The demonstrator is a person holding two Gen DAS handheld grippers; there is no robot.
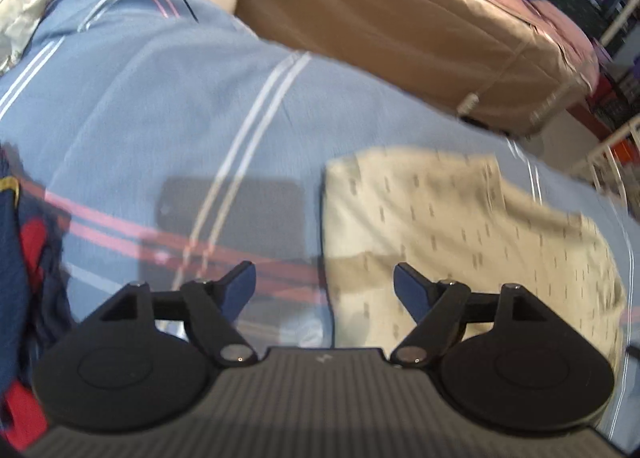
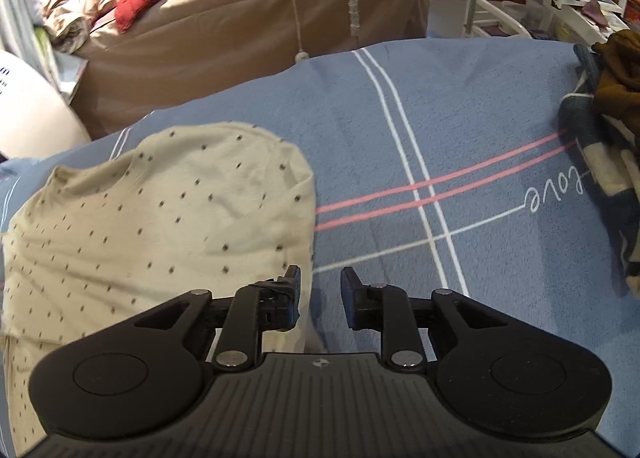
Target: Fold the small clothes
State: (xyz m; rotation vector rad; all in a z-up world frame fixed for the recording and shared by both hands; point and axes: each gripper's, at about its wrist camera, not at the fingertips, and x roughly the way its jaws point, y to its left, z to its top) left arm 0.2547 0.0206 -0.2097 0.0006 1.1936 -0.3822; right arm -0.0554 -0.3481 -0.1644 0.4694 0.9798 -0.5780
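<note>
While blurred, the soft dotted beige garment seems folded; left gripper fingers wide, right gripper narrow, both empty.

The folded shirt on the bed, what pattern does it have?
The shirt is pale beige with small dark dots all over, clearest in the right wrist view.

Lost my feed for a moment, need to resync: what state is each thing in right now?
Left gripper: open, nothing between the jaws.
Right gripper: open, empty, at the garment's edge.
Beige dotted garment: lying on the bed, folded over, released.
Blue striped bedsheet: spread flat.
Dark clothes pile: heaped at the bed's edge.
Navy and red garment: crumpled, unfolded.
</note>
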